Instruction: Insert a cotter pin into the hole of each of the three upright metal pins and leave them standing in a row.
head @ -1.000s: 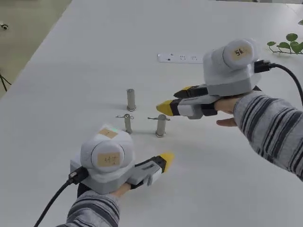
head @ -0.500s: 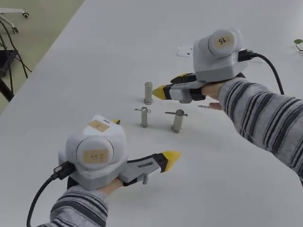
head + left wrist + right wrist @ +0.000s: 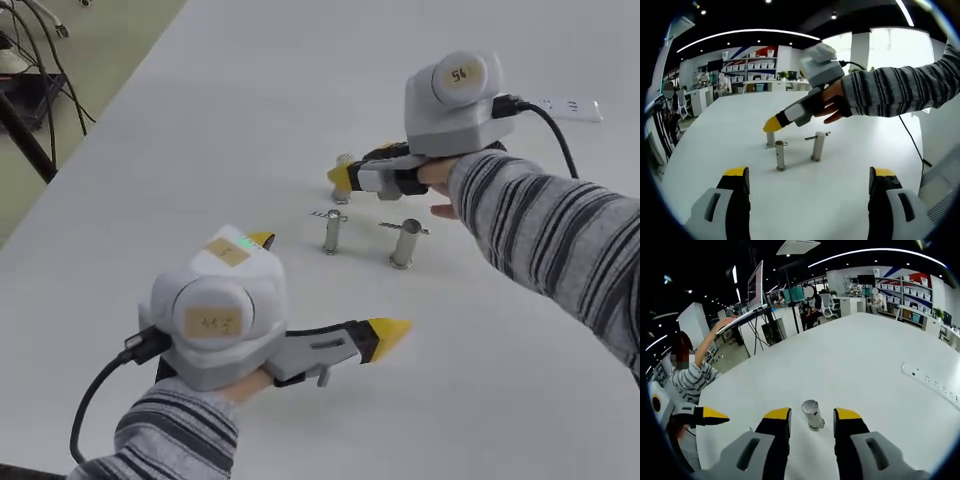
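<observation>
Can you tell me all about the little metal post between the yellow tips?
It is a short, shiny grey metal pin, a round post with a flat top. It stands upright on the white table, in the gap of the right gripper, whose yellow-tipped jaws stand open on either side without touching it. No cotter pin shows on it.

In the head view the far pin (image 3: 345,160) is mostly hidden behind the tips of the right gripper (image 3: 355,168). Its hole cannot be made out, even in the right gripper view. One end of the power strip (image 3: 575,106) lies behind the cable (image 3: 545,125).
</observation>
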